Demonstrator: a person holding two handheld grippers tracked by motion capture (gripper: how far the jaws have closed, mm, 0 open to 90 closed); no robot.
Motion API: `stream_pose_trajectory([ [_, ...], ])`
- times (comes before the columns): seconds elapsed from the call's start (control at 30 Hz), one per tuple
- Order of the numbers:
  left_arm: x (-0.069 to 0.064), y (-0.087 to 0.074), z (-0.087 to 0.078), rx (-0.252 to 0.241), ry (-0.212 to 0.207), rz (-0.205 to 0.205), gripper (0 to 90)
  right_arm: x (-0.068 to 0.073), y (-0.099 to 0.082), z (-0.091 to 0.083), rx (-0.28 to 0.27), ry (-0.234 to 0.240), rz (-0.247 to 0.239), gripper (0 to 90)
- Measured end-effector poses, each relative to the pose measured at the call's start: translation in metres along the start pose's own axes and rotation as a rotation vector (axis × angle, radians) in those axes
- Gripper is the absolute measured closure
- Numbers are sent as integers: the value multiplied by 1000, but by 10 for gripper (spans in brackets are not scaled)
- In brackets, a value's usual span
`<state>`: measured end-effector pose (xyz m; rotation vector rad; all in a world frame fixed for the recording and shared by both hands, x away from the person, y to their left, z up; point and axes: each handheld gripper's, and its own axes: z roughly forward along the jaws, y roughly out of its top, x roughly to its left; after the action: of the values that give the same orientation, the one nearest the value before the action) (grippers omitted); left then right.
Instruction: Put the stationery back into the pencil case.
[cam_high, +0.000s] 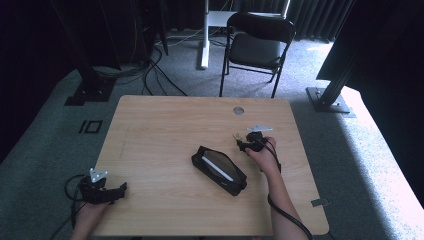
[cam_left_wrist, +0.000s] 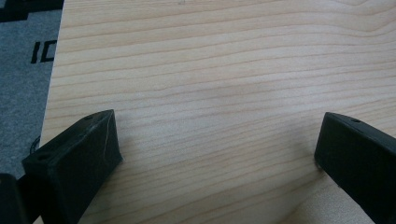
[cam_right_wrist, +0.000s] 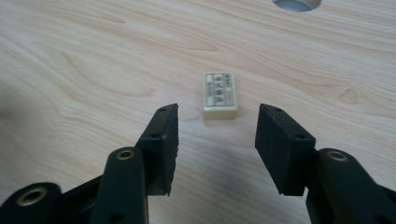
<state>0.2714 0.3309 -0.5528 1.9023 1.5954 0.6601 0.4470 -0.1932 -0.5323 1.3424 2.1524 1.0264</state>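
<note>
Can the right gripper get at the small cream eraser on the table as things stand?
Probably yes. The right gripper is open, its jaws spread wider than the eraser, which lies flat on bare table just ahead of them with nothing between. The black pouch sits off to the side.

The small cream eraser (cam_right_wrist: 220, 95) carries a printed label, its characters too small to read.

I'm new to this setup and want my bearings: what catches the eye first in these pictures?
A black open pencil case lies slanted near the middle of the wooden table. Just ahead of the open right gripper sits a small cream eraser, untouched. The left gripper rests open at the table's near left edge.
</note>
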Motion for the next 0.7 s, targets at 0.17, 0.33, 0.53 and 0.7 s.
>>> stream_pose_trajectory([
  [0.17, 0, 0, 0, 0, 0, 0, 4, -3, 1, 5, -10, -8, 3, 478],
  [0.33, 0, 0, 0, 0, 0, 0, 4, -4, 2, 11, -1, 1, -8, 478],
  [0.53, 0, 0, 0, 0, 0, 0, 4, -3, 5, 17, 7, -7, -8, 479],
  [0.7, 0, 0, 0, 0, 0, 0, 4, -2, 7, 24, 15, -20, -15, 486],
])
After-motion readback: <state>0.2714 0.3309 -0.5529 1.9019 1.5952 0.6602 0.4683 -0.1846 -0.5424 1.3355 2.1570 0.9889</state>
